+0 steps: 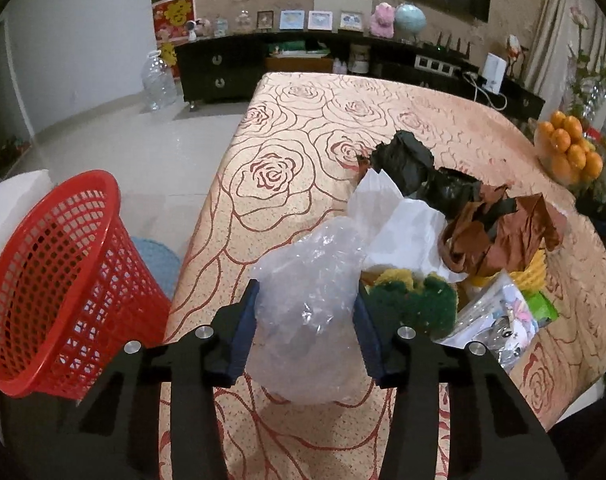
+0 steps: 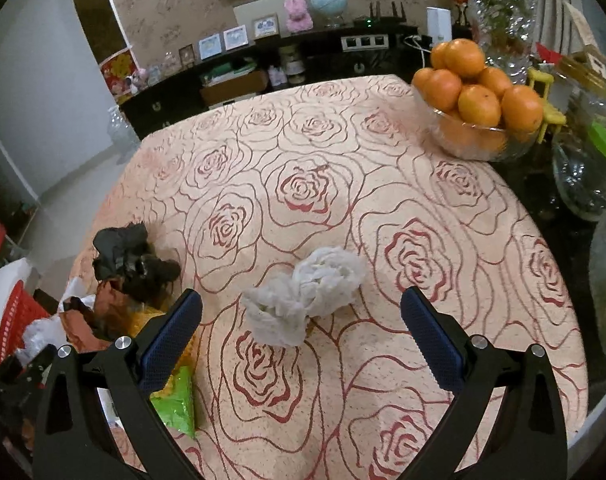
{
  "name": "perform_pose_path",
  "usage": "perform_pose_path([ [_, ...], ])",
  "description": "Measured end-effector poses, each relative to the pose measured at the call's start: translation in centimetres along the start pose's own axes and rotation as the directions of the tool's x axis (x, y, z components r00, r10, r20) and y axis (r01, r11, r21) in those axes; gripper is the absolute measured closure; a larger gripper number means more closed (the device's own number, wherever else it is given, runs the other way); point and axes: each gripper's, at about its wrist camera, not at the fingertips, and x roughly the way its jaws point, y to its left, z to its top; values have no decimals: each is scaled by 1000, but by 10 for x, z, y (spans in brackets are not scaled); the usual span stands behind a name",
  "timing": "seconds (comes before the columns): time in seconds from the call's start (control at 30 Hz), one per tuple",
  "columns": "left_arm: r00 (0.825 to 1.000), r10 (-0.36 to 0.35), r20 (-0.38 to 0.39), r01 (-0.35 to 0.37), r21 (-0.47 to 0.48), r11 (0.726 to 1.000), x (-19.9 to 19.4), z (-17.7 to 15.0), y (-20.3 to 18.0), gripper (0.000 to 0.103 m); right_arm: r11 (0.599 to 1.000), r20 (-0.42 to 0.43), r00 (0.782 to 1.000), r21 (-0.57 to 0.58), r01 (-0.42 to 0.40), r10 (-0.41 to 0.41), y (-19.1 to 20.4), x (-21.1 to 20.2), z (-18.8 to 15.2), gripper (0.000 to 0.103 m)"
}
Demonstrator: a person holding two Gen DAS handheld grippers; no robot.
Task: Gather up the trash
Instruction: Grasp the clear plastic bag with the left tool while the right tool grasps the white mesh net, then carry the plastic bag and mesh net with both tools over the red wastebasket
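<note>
Left wrist view: table (image 1: pixel 295 128) with rose-pattern cloth, red basket (image 1: pixel 63 280) beside its left edge, on the floor. On the cloth, a heap of trash: black bag (image 1: pixel 407 160), brown paper (image 1: pixel 503 232), white bag (image 1: pixel 403 224). Left gripper (image 1: pixel 307 320) pinching a clear plastic bag (image 1: pixel 311 304) between both blue pads. Right wrist view: right gripper (image 2: pixel 301 320) spread wide, crumpled white tissue (image 2: pixel 303 296) lying between the fingers, untouched. Bowl of oranges (image 2: pixel 475 120) at far right.
</note>
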Motion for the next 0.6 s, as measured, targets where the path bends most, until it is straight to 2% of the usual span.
perform_pose_path([
  [0.13,1000,0,29,0,-11,1000,-11,0,2,60,999,2,1000,-37,27,-27,6,12,-2,6],
  [0.27,997,8,72,-7,-14,1000,-27,0,6,60,996,-6,999,-81,46,-47,13,25,-3,12],
  [0.6,994,33,108,-27,-52,998,-44,3,22,60,991,-66,994,-109,79,-87,9,57,-10,46],
])
